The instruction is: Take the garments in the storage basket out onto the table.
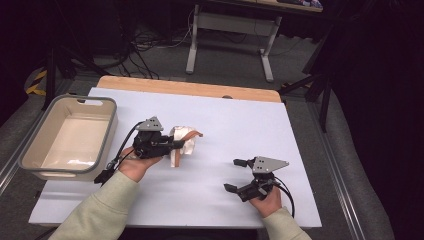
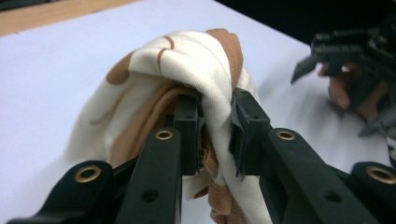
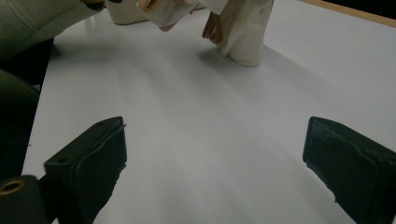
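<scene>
Your left gripper [image 2: 215,135] is clamped on a fold of the cream-and-brown cloth [image 2: 187,79], which bunches directly ahead of its jaws and drapes to the table [image 1: 240,125]. Expect it to be light, limp and shape-shifting; grip thick gathered folds. Your right gripper [image 1: 234,175] stands released, well apart.

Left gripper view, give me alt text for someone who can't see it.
Two black fingers of the left gripper pinch a bunched cream-and-brown cloth above a white table. At the upper right, farther off, a hand holds the right gripper.
</scene>
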A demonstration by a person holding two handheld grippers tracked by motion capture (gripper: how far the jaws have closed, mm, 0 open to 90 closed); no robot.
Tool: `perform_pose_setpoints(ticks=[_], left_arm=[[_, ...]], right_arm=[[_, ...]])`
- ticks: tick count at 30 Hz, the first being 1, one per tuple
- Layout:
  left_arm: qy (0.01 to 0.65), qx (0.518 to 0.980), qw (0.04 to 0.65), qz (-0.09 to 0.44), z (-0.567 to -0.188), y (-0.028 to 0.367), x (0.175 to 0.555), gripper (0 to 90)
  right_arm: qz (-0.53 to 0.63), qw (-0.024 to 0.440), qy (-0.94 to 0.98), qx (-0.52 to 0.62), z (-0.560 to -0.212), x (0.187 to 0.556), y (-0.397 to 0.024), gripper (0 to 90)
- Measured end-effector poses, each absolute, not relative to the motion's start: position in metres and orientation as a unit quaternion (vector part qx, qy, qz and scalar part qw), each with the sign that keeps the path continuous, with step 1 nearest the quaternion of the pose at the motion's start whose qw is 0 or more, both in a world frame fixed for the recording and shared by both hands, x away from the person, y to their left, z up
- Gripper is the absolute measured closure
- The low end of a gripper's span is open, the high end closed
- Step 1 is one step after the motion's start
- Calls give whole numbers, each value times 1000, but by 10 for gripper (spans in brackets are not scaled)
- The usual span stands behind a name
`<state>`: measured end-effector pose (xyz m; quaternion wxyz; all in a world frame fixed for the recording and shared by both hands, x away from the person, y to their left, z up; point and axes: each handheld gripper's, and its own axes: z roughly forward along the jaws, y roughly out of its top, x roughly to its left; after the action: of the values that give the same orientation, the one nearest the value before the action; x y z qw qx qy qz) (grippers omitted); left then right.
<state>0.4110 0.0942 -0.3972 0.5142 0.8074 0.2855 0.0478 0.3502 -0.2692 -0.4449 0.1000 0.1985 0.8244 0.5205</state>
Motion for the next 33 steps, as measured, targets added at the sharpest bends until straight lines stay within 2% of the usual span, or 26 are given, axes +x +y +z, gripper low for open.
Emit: perform_pose_setpoints(ticks=[13,22,25,28,31,33], left_arm=[[228,872,433,-9,-408,75,385,727],[219,901,372,-54,-426,67,375,701],[215,907,356,-67,-430,66,372,639],[222,900,367,-75,-427,71,372,535],[234,890,387,-61,-419,80,373,454],[242,883,400,-50,-414,87,375,453]], right_arm=[[521,102,824,199,-444,349,-270,68],[522,102,823,199,-444,349,-270,68],[521,102,824,199,-444,349,-270,68],[522,103,823,199,-444,349,-270,68],[518,108,825,199,-443,349,-267,68],[517,110,825,198,-443,349,-267,69]])
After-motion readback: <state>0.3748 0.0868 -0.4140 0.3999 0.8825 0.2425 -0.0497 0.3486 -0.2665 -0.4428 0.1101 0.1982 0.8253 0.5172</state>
